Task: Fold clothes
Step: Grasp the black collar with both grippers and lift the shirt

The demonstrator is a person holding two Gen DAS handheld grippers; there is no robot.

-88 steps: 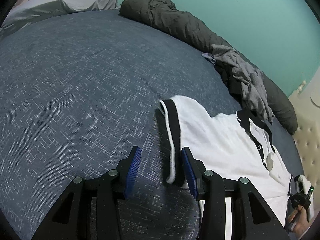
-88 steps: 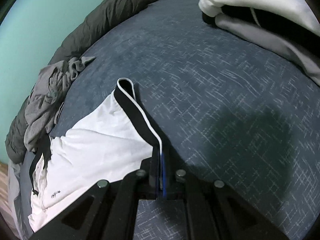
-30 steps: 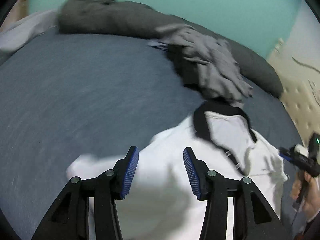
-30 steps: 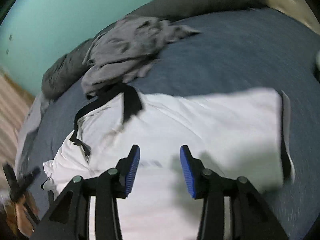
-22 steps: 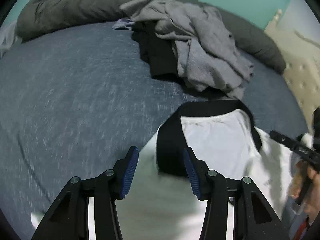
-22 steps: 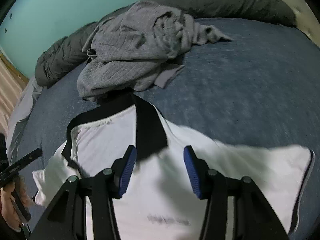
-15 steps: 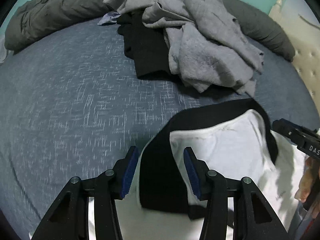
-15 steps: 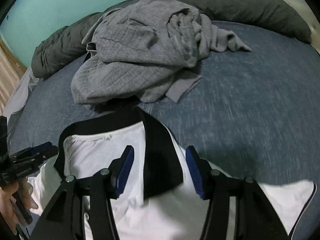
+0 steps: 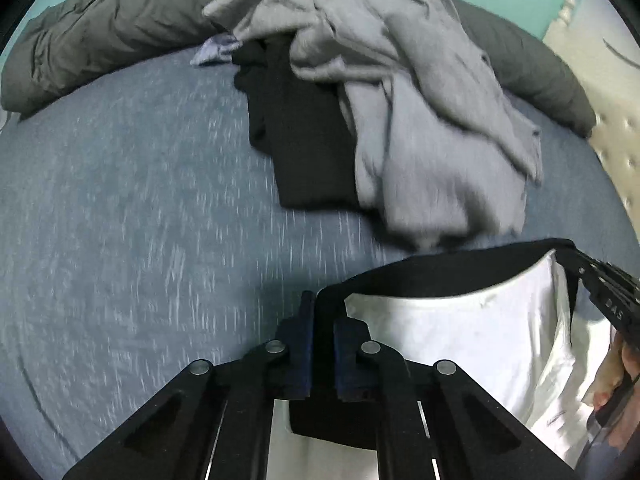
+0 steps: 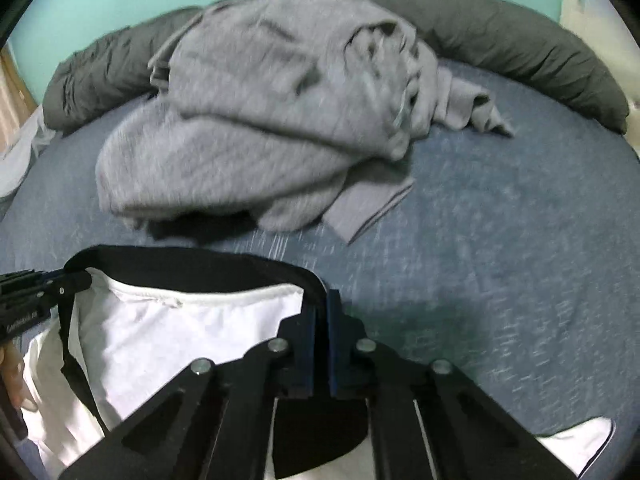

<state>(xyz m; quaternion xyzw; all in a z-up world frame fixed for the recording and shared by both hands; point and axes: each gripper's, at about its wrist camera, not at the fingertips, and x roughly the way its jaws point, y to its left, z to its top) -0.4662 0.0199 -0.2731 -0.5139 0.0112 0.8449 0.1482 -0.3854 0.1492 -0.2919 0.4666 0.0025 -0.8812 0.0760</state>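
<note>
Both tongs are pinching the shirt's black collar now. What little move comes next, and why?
Probably lift the collar a little and pull it toward you. The left tongs and right tongs have just been closing and are each shut on a collar corner of the white shirt, which lies flat on the bed, near the grey clothes.

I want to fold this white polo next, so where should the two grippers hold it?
Grip the black collar at its two ends, coming down from above. The collar is thick and stands up off the bed, so it pinches easily. The left gripper and right gripper are shut there.
</note>
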